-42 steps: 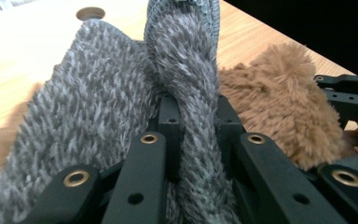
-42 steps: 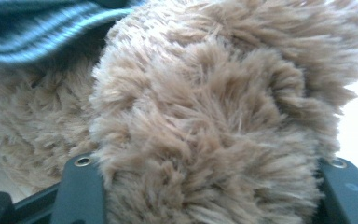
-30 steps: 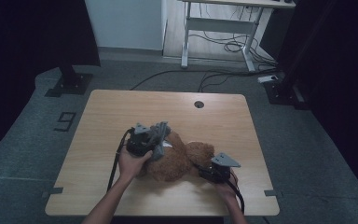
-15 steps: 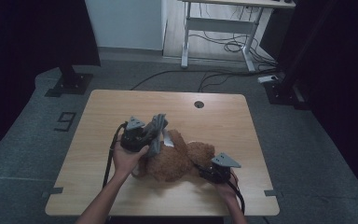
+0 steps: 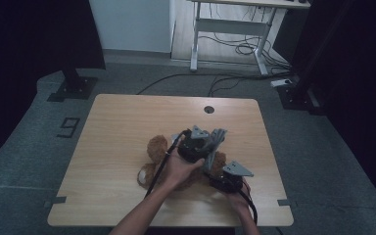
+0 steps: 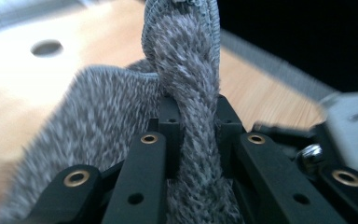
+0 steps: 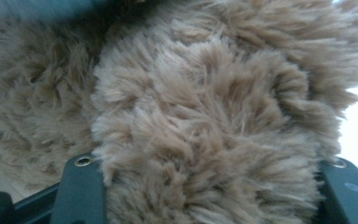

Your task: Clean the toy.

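Note:
A brown plush bear (image 5: 155, 148) lies on the wooden table (image 5: 127, 122), near its front middle. My left gripper (image 5: 206, 145) hovers over the bear's right part and is shut on a strip of grey fuzzy cloth (image 5: 219, 138). In the left gripper view the grey cloth (image 6: 189, 93) runs up between the black jaws, pinched tight by my left gripper (image 6: 193, 109). My right gripper (image 5: 215, 174) sits at the bear's right end, close to the table's front edge. The right gripper view shows a thick lump of the bear's fur (image 7: 205, 116) clamped in my right gripper (image 7: 209, 182).
A round cable hole (image 5: 209, 109) sits near the table's far edge. Bare wood stretches to the left and behind the bear. Beyond the table stand a white desk frame (image 5: 230, 29) with loose cables on the floor and a black stand (image 5: 73, 81) at left.
My left hand has swung to the right across the bear with the grey cloth in its jaws, uncovering the bear's left part. The right gripper has stayed put.

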{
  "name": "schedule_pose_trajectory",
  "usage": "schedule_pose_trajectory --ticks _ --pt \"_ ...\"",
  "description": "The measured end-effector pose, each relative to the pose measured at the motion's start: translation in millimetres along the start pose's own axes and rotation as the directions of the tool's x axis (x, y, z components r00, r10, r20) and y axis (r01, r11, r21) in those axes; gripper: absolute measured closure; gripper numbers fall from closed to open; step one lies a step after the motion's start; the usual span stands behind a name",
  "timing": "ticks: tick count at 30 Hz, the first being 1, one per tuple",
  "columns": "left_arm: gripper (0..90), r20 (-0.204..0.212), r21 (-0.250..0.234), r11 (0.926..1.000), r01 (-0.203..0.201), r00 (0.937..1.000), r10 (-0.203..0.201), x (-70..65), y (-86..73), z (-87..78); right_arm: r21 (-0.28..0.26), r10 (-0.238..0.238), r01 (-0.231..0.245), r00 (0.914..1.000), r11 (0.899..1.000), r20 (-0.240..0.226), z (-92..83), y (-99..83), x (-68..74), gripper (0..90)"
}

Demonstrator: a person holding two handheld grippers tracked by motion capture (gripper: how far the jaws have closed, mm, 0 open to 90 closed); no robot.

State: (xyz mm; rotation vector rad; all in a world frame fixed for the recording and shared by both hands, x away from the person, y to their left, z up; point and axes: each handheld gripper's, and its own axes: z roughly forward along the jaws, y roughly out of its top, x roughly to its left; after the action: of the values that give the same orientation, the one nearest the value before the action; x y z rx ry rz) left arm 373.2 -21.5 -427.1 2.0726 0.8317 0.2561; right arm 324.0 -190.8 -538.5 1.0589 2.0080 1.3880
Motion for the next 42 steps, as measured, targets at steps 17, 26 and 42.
schedule_pose_trajectory --ticks 17,26,42 --pt "77.8 -0.034 -0.035 0.9946 0.098 0.9945 -0.099 46.1 -42.0 -29.6 0.000 0.005 -0.005 1.0000 1.000 -0.005 1.1 -0.1 -0.2 38.8" --pt "77.4 -0.141 -0.034 0.9772 0.210 0.9670 -0.212 103.4 -69.5 -65.6 -0.005 0.003 -0.004 0.9999 1.000 -0.013 1.0 -1.2 -1.6 38.8" --pt "76.8 -0.098 -0.125 0.9654 0.229 0.9654 -0.242 106.5 -61.8 -104.7 -0.007 -0.002 0.001 1.0000 1.000 -0.004 1.8 -1.4 -1.5 39.3"
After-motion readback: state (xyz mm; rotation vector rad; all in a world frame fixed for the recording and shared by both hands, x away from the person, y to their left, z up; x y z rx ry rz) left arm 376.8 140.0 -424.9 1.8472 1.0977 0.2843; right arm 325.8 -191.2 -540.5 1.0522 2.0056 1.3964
